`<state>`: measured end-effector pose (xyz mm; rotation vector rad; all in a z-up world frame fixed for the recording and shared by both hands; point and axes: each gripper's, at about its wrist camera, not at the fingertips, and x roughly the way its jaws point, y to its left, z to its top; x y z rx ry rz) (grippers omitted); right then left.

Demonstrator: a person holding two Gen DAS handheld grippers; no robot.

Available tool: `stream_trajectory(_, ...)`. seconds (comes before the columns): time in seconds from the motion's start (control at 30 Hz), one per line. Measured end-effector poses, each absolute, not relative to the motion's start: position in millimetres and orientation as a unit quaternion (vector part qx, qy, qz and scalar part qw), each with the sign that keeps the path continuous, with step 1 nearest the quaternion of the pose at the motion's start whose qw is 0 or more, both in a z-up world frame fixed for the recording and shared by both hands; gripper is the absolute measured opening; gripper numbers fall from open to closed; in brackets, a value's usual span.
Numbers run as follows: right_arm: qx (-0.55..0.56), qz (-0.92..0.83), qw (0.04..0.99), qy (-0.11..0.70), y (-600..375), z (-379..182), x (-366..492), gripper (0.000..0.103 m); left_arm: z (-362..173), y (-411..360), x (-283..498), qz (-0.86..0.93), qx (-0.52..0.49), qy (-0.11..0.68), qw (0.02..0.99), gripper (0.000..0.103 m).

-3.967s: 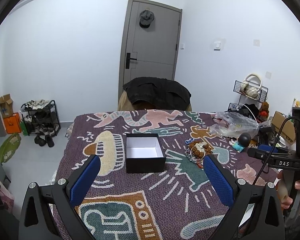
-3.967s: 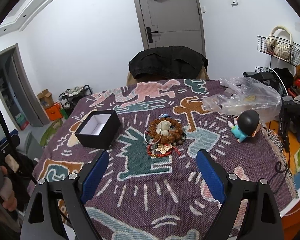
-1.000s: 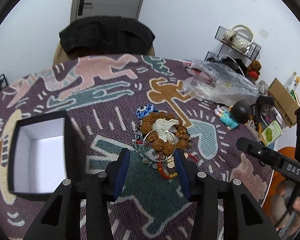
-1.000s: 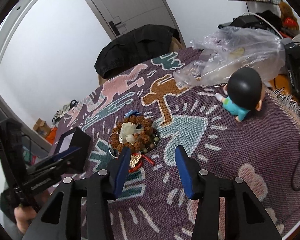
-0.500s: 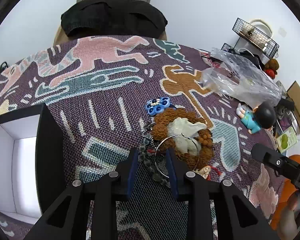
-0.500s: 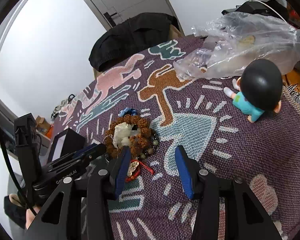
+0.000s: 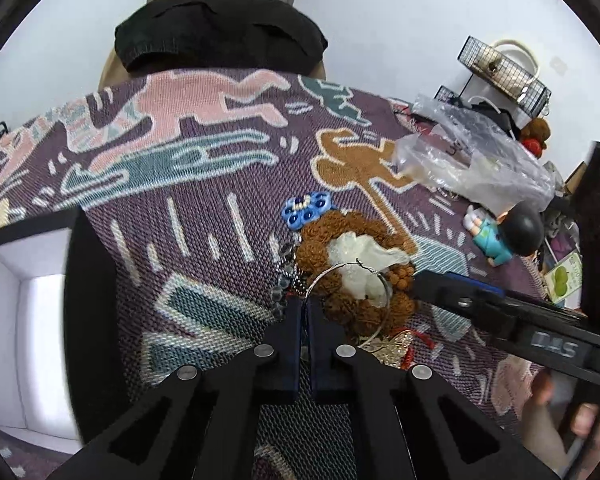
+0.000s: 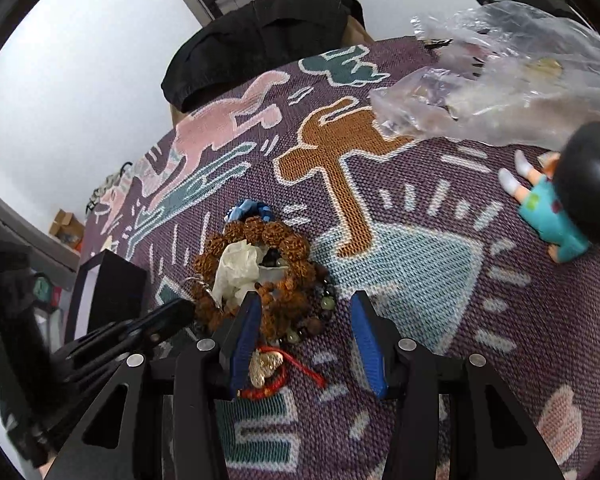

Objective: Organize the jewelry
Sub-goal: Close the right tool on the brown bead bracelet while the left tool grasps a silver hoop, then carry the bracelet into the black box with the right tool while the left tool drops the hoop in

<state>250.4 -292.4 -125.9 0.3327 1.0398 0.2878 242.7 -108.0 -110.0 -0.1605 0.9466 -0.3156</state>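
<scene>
Because our left gripper has its two fingers pinched almost all the way together on the thin silver hoop, we want to lift slowly and straight up. The hoop lies on top of the jewelry pile, right at the tips of this tool, and it may catch on the brown bead bracelet or the white crumpled bit under it. We cannot tell for sure that the wire sits firmly between the pads, so we think a gentle pull is best, and we watch if other pieces come up too.

Our right gripper is about half open and holds nothing. Its tips sit over the near edge of the same pile, with the red string charm just beside its left finger. We think it can hold the beads down while the hoop comes free.

The black box with the white inside waits to the left of the left tool. That is where we guess the hoop should go.
</scene>
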Motion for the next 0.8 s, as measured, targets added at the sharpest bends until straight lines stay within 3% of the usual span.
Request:
stream_trajectory(0.23, 0.134, 0.129, 0.837, 0.514, -277, -135, 265, 0.047, -81, -96, 232, -0.157, -0.078, 0.43, 0.886, 0.002)
stream_trajectory(0.3, 0.131, 0.128, 0.837, 0.515, -275, -137, 268, 0.031, -74, -93, 229, -0.158, -0.076, 0.422, 0.889, 0.001)
stream_trajectory(0.33, 0.132, 0.129, 0.837, 0.514, -275, -137, 269, 0.03, -69, -91, 227, -0.157, -0.075, 0.418, 0.892, 0.001)
stream_trajectory(0.4, 0.138, 0.137, 0.843, 0.502, -277, -132, 267, 0.012, -63, -87, 224, -0.155, -0.072, 0.411, 0.895, 0.001)
stream_trajectory(0.47, 0.141, 0.148, 0.845, 0.494, -277, -124, 264, 0.002, -56, -82, 221, -0.154, -0.073, 0.404, 0.899, 0.001)
stream_trajectory(0.8, 0.107, 0.136, 0.858, 0.484, -269, -101, 268, 0.002, -33, -57, 207, -0.145, -0.081, 0.378, 0.911, 0.001)
